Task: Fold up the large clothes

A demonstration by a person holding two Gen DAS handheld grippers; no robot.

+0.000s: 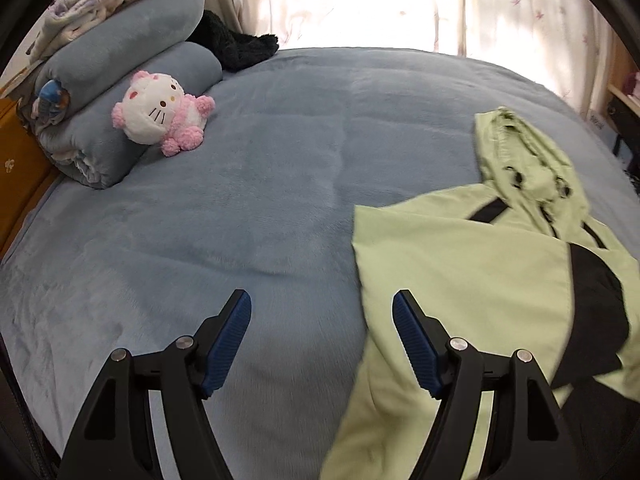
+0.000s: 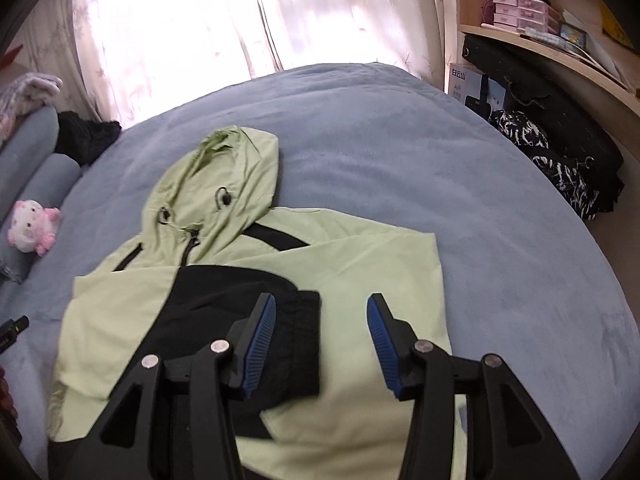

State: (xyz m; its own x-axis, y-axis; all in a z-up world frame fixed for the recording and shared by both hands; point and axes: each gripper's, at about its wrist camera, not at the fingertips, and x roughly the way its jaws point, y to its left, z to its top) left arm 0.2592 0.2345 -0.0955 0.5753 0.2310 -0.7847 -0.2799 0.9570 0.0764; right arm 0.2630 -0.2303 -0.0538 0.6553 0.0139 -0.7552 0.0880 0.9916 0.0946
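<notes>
Right, here we are over the bed point(image 2: 440, 152), its blue-grey plush cover spread wide, and the light-green hooded jacket point(image 2: 360, 264) lies on it face up. The hood point(image 2: 224, 168) points away toward the bright curtains point(image 2: 200, 20), the drawcord eyelets and the top of the zip showing just beneath it. Both sleeves are folded in across the chest — the black sleeve panel point(image 2: 224, 300) lies over the middle of the body, its cuff end square and dark against the green.

The right tool point(image 2: 320, 334) hangs above the jacket's lower half, blue pads apart, nothing between them; released, and no cloth touches either pad. Its left finger sits in front of the black cuff in this view.

Over to the left tool point(image 1: 322, 338) — jaws spread wide, empty, with bare bed cover showing through the gap. The jacket's near edge point(image 1: 420, 280) runs behind the right-hand finger, so this tool is at the garment's side rather than over its middle. No grip here either.

Off to the far side of the bed, a pink-and-white plush toy point(image 1: 160, 114) leans against a stack of rolled blue-grey blankets point(image 1: 120, 60), with a black fuzzy garment point(image 1: 236, 44) lying beyond them near the curtains. On the other side of the bed, a wooden shelf point(image 2: 560, 52) carries small pink boxes point(image 2: 520, 12), and a black-and-white patterned cloth point(image 2: 556, 164) is heaped below it beside the mattress.
</notes>
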